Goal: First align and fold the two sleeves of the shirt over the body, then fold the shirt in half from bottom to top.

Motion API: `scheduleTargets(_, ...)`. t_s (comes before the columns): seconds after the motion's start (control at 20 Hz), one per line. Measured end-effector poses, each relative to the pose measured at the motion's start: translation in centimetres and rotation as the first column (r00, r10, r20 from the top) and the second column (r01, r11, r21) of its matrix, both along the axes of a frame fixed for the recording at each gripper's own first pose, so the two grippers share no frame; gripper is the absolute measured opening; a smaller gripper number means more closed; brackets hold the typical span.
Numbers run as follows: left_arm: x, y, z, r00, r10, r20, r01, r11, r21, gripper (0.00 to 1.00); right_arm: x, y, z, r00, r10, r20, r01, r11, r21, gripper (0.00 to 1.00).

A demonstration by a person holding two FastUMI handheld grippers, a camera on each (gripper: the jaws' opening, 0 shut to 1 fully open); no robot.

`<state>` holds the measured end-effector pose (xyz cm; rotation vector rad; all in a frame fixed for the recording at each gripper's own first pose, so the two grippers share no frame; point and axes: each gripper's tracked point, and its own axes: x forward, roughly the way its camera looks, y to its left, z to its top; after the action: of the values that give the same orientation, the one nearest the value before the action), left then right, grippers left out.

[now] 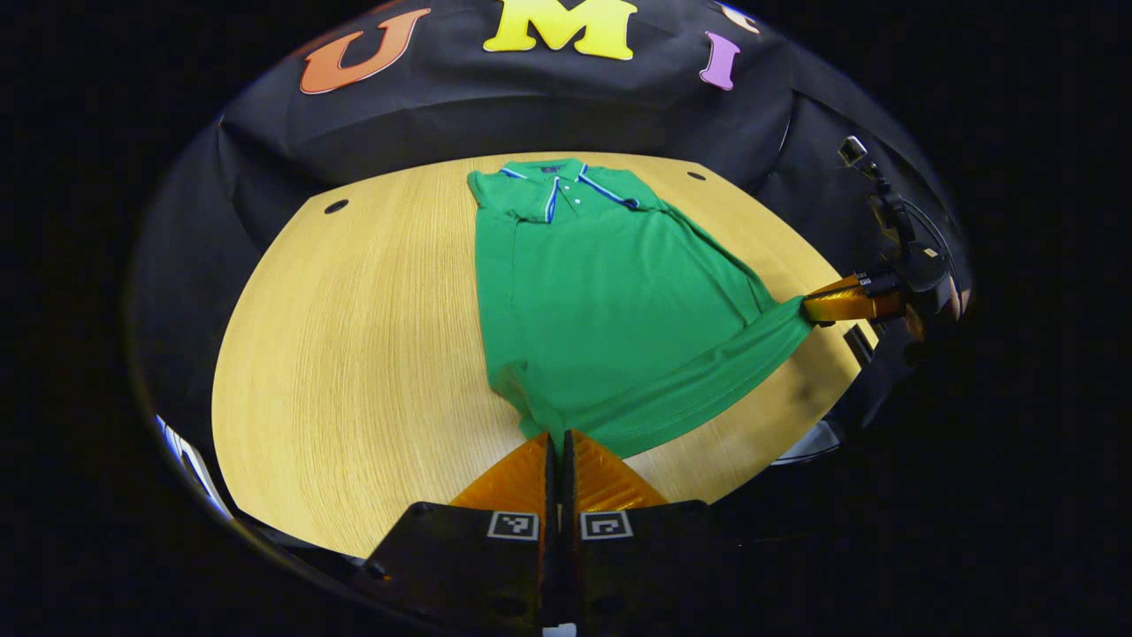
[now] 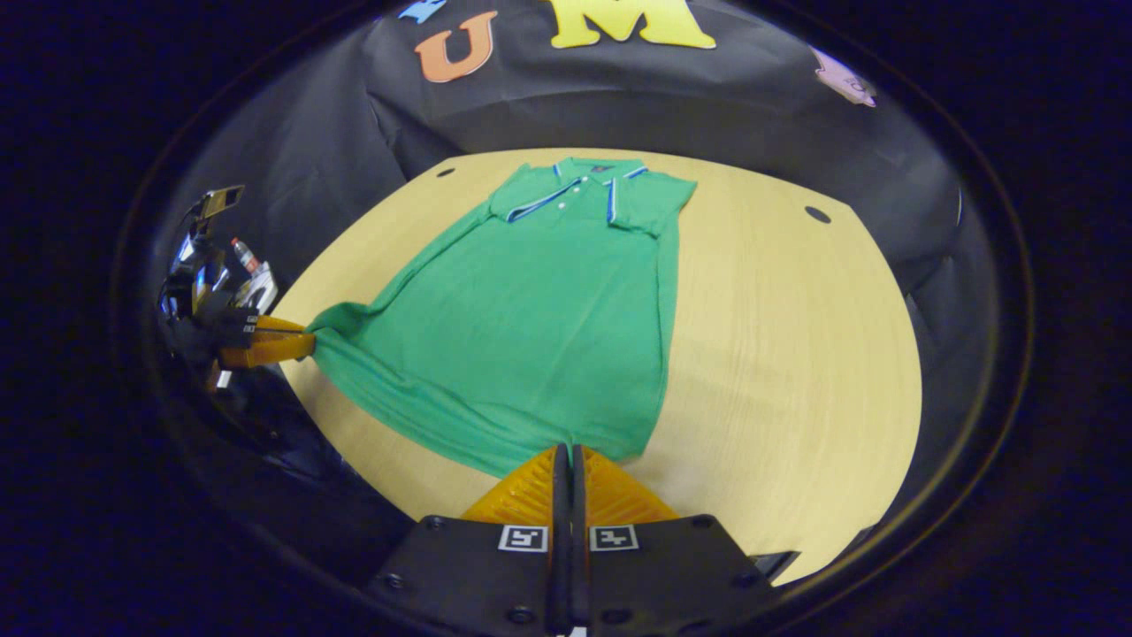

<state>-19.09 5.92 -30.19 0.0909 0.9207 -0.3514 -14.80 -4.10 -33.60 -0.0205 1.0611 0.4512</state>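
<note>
Both sleeves of the green shirt (image 1: 610, 301) lie folded over the body on the table (image 1: 354, 354); left gripper (image 1: 557, 440) and right gripper (image 2: 566, 453) each pinch a hem corner, jaws together, bottom-to-top fold not yet done.

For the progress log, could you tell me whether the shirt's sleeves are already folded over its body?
Folded in. The green shirt has straight side edges, both sleeves lying over its chest, while the left gripper and right gripper pinch its hem corners.
</note>
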Motion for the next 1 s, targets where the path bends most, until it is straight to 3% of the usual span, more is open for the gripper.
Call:
scheduleTargets(0.15,2.5,-0.5,1.6,0.999,0.045,0.022,-0.044,0.998,-0.055,0.03,2.4,-0.4,1.1,0.999,-0.036,0.020,0.036,0.999,0.016,0.00)
scheduleTargets(0.25,4.6,-0.7,2.5,0.997,0.064,0.045,-0.060,0.995,-0.077,0.03,3.8,-0.3,2.1,0.998,-0.059,0.029,0.057,0.997,0.044,0.05)
scheduleTargets(0.55,11.4,-1.7,5.8,0.987,0.078,0.141,-0.061,0.991,-0.115,0.03,8.9,-0.8,4.8,0.990,-0.129,0.056,0.123,0.987,0.100,0.02)
scheduleTargets(0.65,13.9,-1.2,6.7,0.981,0.100,0.167,-0.085,0.992,-0.097,0.03,11.3,-0.7,6.2,0.984,-0.166,0.073,0.154,0.978,0.138,0.02)
scheduleTargets(0.8,17.7,-2.0,8.3,0.972,0.143,0.186,-0.114,0.981,-0.155,0.03,15.5,-0.7,7.4,0.973,-0.212,0.087,0.195,0.966,0.169,0.02)
scheduleTargets(1.0,23.6,-1.7,9.6,0.961,0.139,0.241,-0.106,0.983,-0.147,0.03,21.4,-0.3,8.3,0.964,-0.232,0.131,0.204,0.960,0.194,0.02)
